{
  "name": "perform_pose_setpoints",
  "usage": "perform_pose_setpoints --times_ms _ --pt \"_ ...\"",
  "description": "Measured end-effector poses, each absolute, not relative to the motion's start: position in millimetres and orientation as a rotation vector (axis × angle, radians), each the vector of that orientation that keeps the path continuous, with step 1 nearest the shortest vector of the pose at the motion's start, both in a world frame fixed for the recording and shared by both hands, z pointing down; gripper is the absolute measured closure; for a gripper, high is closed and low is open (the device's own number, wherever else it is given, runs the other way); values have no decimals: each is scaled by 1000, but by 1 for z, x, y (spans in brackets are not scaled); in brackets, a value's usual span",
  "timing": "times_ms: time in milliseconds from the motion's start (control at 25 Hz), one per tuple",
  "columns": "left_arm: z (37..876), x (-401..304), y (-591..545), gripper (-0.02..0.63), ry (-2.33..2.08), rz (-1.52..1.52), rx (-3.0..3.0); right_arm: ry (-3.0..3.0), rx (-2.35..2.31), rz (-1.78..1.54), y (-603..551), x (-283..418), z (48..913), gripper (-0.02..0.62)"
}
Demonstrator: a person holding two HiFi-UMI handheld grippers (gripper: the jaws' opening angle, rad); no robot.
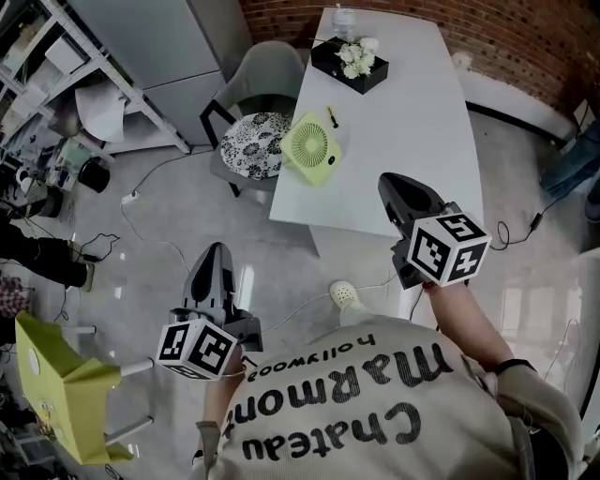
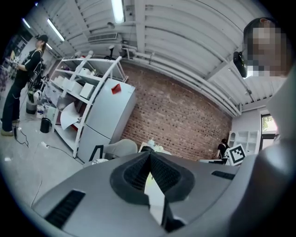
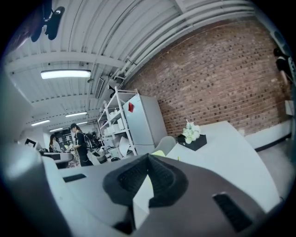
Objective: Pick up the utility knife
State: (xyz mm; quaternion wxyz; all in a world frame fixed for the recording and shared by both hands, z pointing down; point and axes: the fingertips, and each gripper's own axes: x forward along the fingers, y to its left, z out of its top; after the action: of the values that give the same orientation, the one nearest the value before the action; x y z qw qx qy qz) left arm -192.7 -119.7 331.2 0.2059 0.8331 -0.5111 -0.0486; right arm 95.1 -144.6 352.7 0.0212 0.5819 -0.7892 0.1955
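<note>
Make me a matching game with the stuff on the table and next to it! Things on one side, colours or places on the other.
Things:
1 fan
2 box
3 knife
4 cushion

Matches:
A on the chair
B black, with flowers in it
C light green
D on the table, between fan and box

Pairs: 1-C, 2-B, 3-D, 4-A.

Smooth matt table [image 1: 412, 122], rough brick wall [image 1: 487, 28]

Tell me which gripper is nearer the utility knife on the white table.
Right. The right gripper is at the table's near end, short of the utility knife; the left gripper is farther back, over the floor.
</note>
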Motion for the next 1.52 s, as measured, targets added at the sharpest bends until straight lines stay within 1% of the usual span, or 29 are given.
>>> perform_pose_setpoints --times_ms 560,920,1040,1360,1400,1440,1520 --pt "327 -177 -224 604 -1556 -200 2270 -2526 1715 541 -282 124 347 592" --pt "340 -183 -253 604 -1639 -157 2189 -2481 1528 454 -351 135 383 592" --pt "341 -192 -258 604 -1676 -131 2166 -2465 1445 529 -372 137 400 592" --pt "354 -214 -257 604 -1760 -84 2069 -2347 1375 975 -435 150 459 588" --pt "356 -216 -257 604 -1766 -78 2059 -2337 1362 1008 -443 150 466 549" --pt "358 -218 -257 604 -1775 -73 2046 -2330 1354 1028 -451 150 473 526" --pt "360 -227 -254 604 -1809 -80 2012 -2311 1352 1027 -464 148 486 522"
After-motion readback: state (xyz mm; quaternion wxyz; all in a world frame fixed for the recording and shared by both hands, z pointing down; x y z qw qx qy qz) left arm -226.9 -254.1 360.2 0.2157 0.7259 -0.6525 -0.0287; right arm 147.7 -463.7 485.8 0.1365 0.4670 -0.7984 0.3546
